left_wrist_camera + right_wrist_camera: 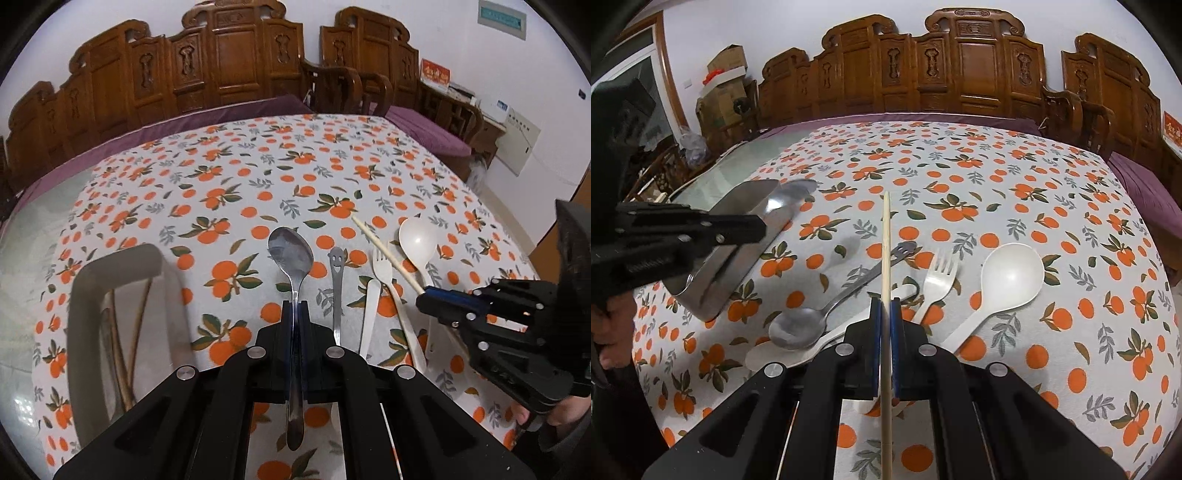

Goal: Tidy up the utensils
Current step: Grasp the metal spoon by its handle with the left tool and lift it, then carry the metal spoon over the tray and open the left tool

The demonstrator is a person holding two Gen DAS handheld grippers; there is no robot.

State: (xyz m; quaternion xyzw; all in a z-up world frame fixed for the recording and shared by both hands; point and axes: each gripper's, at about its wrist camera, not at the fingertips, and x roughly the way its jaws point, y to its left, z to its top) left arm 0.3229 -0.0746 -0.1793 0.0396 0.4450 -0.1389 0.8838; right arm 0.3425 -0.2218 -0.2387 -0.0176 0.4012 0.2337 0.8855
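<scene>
Left tool [294,306] clamped on steel spoon [291,254] handle beside metal utensil box [110,295], right tool [885,306] clamped on wooden chopstick [885,251]

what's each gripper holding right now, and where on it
Left gripper pinches the metal spoon on its handle, below the bowl. Right gripper pinches a wooden chopstick partway along its shaft.

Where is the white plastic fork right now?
The white fork lies on the tablecloth, right-wrist view centre, between the smiley-handled spoon and the white ladle-like spoon.
</scene>
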